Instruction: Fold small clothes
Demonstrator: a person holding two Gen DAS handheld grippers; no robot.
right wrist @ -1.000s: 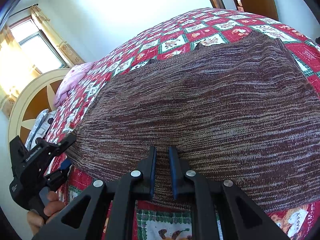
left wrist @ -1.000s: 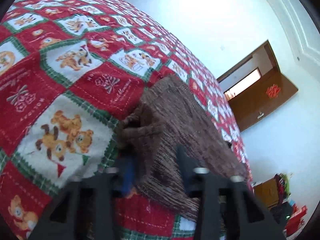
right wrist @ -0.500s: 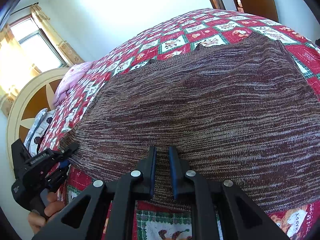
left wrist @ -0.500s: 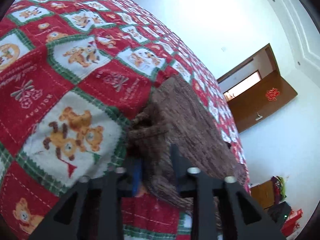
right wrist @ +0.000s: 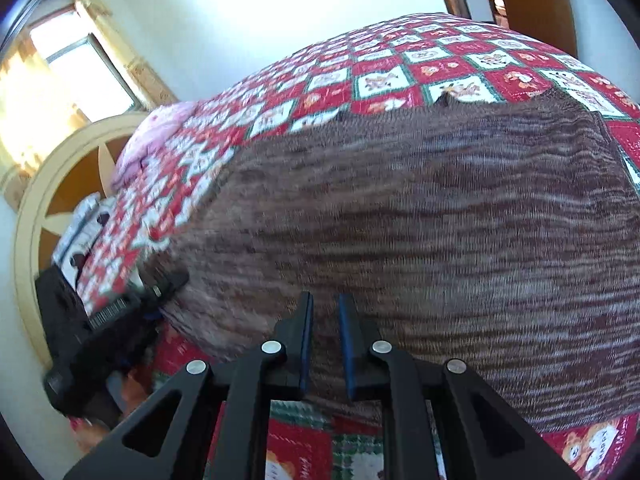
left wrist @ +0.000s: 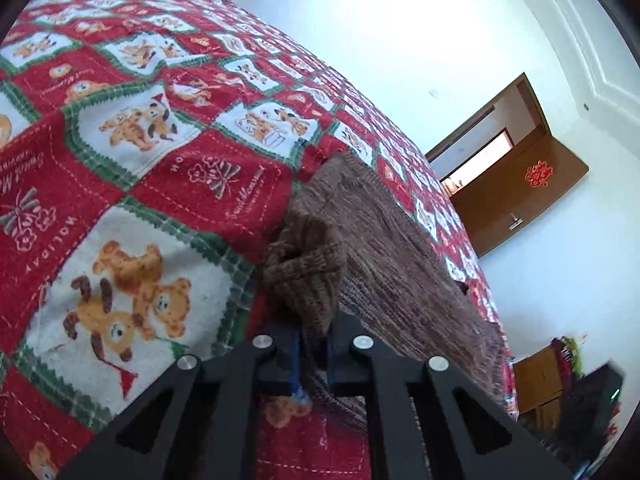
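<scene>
Gripping the near edge of the brown marled knitted sweater (left wrist: 384,248), the left gripper (left wrist: 313,354) pinches its bunched ribbed corner between narrow jaws, while the right gripper (right wrist: 325,340) has its jaws narrowly set on the same hem. The sweater lies spread on the red-and-white teddy-bear patchwork quilt (left wrist: 120,152). Both corners look secured; next calls for lifting the hem together and carrying it forward over the body. A second ago the left jaws stood wider.

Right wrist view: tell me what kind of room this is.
Most likely a home bedroom: a bed under a red teddy-bear quilt, a round wooden headboard by a curtained window, and a pink pillow.
</scene>
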